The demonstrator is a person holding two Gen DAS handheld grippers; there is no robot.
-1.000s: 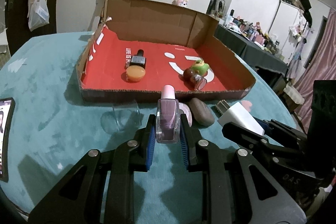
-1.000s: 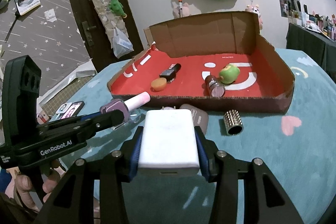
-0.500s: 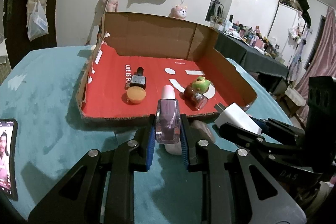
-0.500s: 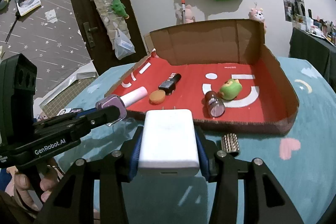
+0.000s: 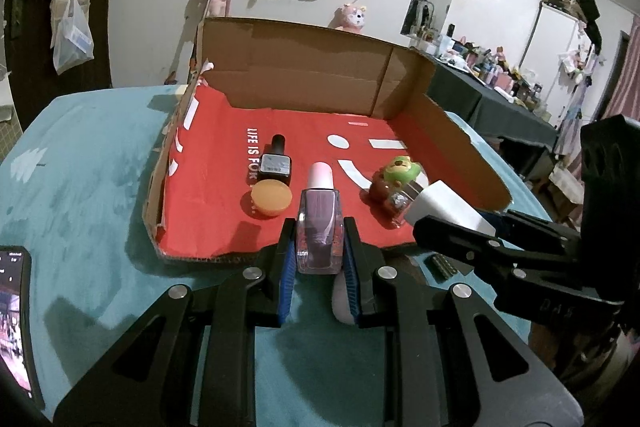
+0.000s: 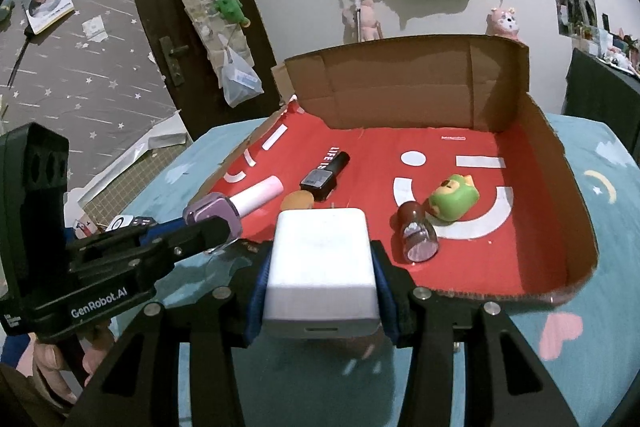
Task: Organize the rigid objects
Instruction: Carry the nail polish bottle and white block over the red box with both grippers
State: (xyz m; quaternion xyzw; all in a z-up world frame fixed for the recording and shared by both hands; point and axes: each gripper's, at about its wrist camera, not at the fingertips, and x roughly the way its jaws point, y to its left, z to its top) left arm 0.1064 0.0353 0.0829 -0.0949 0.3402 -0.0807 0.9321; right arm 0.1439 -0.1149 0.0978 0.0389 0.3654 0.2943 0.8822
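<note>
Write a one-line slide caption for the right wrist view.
Right gripper carries a white charger toward the red-lined cardboard box, while the left gripper brings a purple nail polish bottle.

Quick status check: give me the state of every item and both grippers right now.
left gripper: shut on purple nail polish bottle
right gripper: shut on white charger
cardboard box: open
black bottle: lying in box
orange disc: flat in box
green toy: in box
brown bottle: lying in box

Box on table; inside: bottle behind round lid, toy right. Phone left.
</note>
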